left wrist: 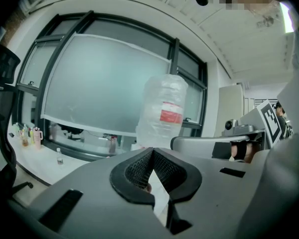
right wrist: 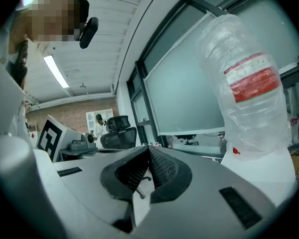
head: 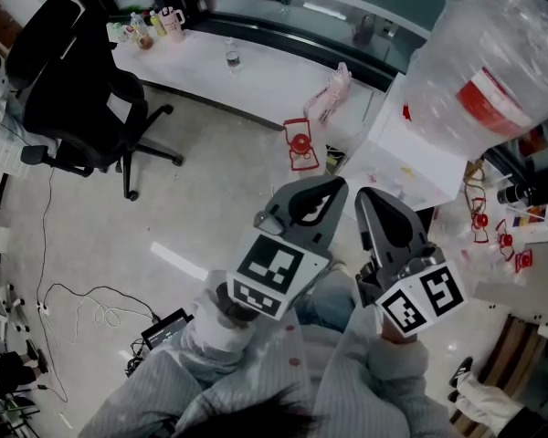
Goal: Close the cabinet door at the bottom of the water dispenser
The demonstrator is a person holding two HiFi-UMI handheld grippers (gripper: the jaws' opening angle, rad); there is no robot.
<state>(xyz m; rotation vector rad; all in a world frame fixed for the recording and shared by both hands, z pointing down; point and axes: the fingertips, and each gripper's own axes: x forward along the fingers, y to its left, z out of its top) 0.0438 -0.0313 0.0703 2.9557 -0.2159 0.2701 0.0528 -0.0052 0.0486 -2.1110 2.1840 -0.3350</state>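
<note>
- Risk first: the cabinet door shows in no view, so a blind push could miss it or jolt the water dispenser [head: 420, 153] and rock the bottle [head: 493, 62] on top of it.
- Where's the door, then?
- Presumably at the dispenser's foot, hidden well below both hands.
- Pose?
- Left gripper [left wrist: 152, 152] and right gripper [right wrist: 148, 148] are held side by side just in front of the dispenser, pointing roughly level at bottle height. Both sets of fingers [left wrist: 139, 169] are clenched on nothing.
</note>
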